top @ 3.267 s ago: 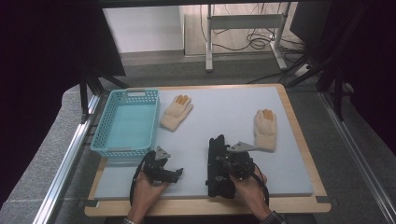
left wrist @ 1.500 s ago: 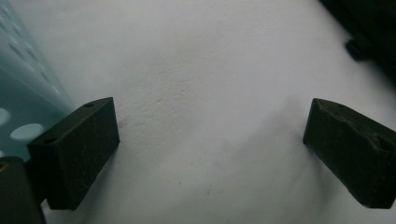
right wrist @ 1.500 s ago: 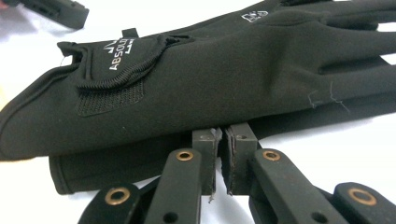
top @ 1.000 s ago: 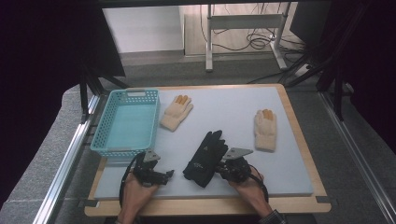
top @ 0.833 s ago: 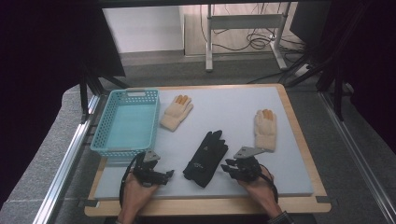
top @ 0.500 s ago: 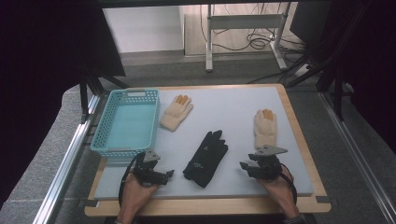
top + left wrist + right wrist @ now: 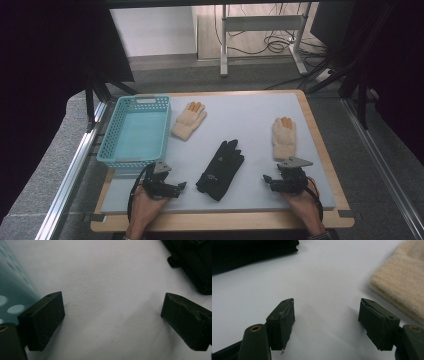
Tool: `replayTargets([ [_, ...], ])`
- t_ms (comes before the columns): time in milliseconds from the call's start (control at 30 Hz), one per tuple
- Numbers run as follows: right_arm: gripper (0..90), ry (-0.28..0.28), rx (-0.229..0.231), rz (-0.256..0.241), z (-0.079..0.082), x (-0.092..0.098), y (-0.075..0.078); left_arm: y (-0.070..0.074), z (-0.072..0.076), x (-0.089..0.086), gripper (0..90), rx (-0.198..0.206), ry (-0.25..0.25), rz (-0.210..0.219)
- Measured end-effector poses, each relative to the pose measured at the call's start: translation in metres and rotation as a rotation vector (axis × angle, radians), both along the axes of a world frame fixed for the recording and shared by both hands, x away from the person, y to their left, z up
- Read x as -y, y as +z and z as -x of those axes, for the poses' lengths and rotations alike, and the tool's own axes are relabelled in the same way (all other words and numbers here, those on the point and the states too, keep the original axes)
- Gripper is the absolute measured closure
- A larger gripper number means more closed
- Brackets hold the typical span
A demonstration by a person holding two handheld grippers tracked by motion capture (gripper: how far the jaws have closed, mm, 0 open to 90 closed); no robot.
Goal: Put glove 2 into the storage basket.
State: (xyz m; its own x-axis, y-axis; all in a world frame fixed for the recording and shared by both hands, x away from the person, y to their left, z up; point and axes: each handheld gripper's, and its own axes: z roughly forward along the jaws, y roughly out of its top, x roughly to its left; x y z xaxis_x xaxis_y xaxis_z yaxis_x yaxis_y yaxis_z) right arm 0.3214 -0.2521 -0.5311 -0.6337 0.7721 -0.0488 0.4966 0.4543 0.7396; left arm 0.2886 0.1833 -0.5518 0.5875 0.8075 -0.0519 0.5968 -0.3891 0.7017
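While both hands rest at the near edge of the table [image 7: 260, 107], we see the black glove [image 7: 220, 170] lying flat between our 2 grippers, touched by neither. Our left gripper [image 7: 180, 185] sits just beside the blue basket [image 7: 134, 132], jaws spread apart. Our right gripper [image 7: 267, 179] lies jaws apart and empty, near the cuff of a beige glove [image 7: 284, 138].

The worktop [image 7: 250, 107] has a pale mat with a wooden border. On it lie a light blue basket [image 7: 136, 131] at the left, a beige glove [image 7: 189, 120] just beside it, a black glove [image 7: 220, 169] in the middle, and another beige glove [image 7: 284, 138] at the right.
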Motion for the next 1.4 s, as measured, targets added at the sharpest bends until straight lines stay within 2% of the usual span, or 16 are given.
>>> replayTargets([
  [167, 28.3, -0.001, -0.001, -0.003, 0.000, 0.000, 0.000, 0.001, 0.002, 0.002, 6.4, 0.001, 0.027, 0.006],
  [267, 28.3, -0.001, -0.001, -0.003, 0.000, 0.000, 0.000, 0.004, 0.003, 0.006, 6.4, -0.011, 0.024, 0.031],
  [433, 28.3, -0.001, 0.000, -0.004, 0.000, 0.000, 0.000, 0.022, 0.007, 0.021, 6.0, 0.000, -0.002, 0.023],
  [567, 28.1, -0.001, -0.001, -0.005, 0.000, 0.001, 0.000, 0.037, 0.007, 0.035, 5.5, -0.006, -0.034, 0.047],
  [800, 27.6, 0.002, 0.000, -0.004, 0.000, 0.001, 0.000, 0.057, -0.002, 0.080, 0.9, -0.019, -0.081, 0.065],
  [900, 27.1, 0.004, -0.002, -0.005, 0.000, 0.001, 0.000, 0.060, -0.007, 0.100, 0.0, -0.032, -0.089, 0.050],
  [1067, 26.4, 0.006, -0.004, -0.007, 0.000, 0.001, 0.000, 0.055, -0.018, 0.130, 0.0, -0.049, -0.090, 0.016],
  [1167, 26.1, 0.008, -0.005, -0.007, 0.000, 0.001, 0.000, 0.045, -0.022, 0.142, 0.0, -0.060, -0.065, -0.008],
  [1300, 25.8, 0.010, -0.006, -0.008, 0.000, 0.001, 0.000, 0.031, -0.027, 0.144, 0.0, -0.084, -0.018, -0.059],
  [1367, 25.8, 0.010, -0.006, -0.007, 0.000, 0.001, 0.000, 0.023, -0.032, 0.137, 0.0, -0.111, 0.002, -0.061],
  [1400, 25.7, 0.010, -0.007, -0.007, 0.000, 0.001, 0.000, 0.021, -0.033, 0.134, 0.0, -0.123, 0.002, -0.048],
])
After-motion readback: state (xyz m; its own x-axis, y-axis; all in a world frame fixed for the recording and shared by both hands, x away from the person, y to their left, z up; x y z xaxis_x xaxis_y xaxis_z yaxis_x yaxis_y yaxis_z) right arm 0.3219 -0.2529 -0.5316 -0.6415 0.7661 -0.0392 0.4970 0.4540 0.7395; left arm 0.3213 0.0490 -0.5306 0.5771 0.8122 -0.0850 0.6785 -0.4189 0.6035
